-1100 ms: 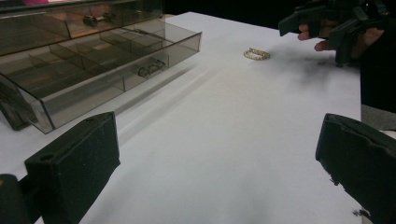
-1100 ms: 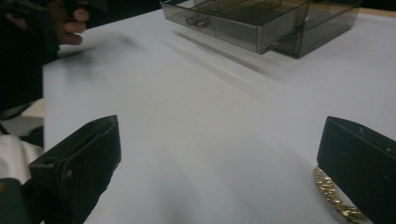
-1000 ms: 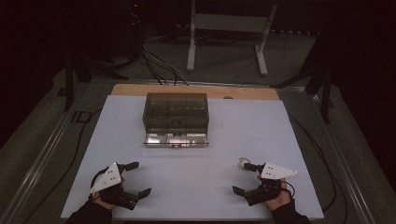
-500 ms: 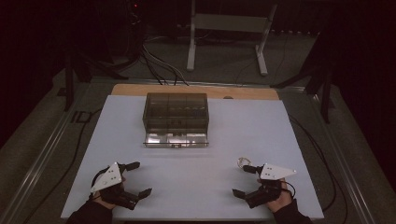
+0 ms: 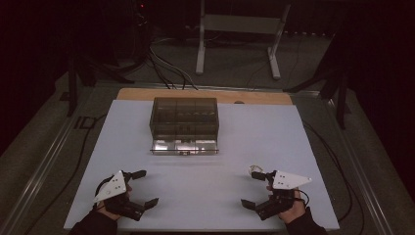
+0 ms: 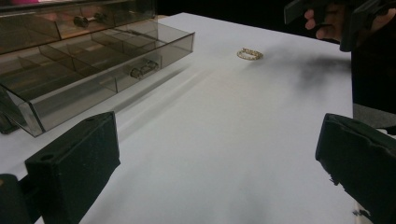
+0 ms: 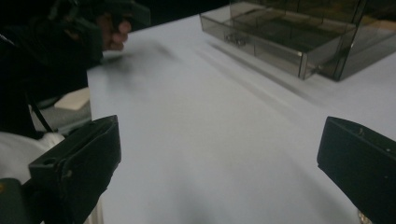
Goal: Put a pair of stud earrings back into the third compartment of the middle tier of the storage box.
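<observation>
The room is dim, its surroundings nearly black, while the white table (image 5: 293, 132) catches soft overhead light. In both gripper views the near jaws are out of focus, diffuse shadows smear the upper corners, and faint glare streaks run from the clear drawer box (image 6: 88, 70).

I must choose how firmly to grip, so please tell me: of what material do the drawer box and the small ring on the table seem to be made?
The drawer box looks like smoky clear plastic, glossy: its dividers show through the walls. The ring looks like gold-coloured metal, perhaps chain links; it is too small to be sure.
</observation>
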Action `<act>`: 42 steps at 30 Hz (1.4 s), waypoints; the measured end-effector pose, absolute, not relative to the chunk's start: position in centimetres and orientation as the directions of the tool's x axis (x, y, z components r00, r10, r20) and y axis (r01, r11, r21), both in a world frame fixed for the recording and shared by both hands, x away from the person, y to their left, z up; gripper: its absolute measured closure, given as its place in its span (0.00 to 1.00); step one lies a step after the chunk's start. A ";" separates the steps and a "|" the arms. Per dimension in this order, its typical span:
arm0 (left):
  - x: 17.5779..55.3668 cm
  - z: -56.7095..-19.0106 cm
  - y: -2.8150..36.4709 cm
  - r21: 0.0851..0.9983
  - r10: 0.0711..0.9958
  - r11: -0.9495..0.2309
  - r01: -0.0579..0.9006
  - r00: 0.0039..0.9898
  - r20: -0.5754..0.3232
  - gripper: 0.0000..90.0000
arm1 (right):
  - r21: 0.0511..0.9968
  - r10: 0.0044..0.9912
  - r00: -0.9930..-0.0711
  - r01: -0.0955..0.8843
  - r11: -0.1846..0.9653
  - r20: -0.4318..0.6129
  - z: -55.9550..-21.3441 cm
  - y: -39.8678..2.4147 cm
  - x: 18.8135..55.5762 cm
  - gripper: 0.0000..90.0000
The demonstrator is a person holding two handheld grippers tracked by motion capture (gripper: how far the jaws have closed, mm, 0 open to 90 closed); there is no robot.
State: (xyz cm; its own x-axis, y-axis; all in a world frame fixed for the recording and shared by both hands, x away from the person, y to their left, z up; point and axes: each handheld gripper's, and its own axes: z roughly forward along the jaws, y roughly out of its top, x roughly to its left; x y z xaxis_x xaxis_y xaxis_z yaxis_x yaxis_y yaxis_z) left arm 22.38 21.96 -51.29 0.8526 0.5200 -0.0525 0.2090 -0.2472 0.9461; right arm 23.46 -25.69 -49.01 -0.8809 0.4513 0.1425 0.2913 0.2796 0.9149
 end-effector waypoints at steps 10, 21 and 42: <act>22.3 -51.2 22.1 0.949 0.519 -0.236 0.208 0.853 -0.058 0.01 | 0.930 0.468 -0.873 0.276 0.242 0.138 -47.6 -26.2 23.9 0.00; 22.3 -51.2 22.2 0.951 0.521 -0.227 0.210 0.851 -0.063 0.01 | 0.947 0.508 -0.854 0.250 0.202 0.117 -46.2 -26.2 24.9 0.00; 22.2 -51.0 22.3 0.954 0.519 -0.220 0.204 0.853 -0.063 0.01 | 0.921 0.722 -0.676 0.359 0.151 0.145 -47.0 -27.2 28.4 0.00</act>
State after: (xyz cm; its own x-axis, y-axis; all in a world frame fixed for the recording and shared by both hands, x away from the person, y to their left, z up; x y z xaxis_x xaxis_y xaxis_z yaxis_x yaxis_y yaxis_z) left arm 22.20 22.27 -50.99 0.8526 0.5188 -0.0628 0.2041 -0.2199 0.9539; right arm 28.43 -27.20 -46.97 -0.6760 0.7225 0.1450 0.3585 0.1505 0.9213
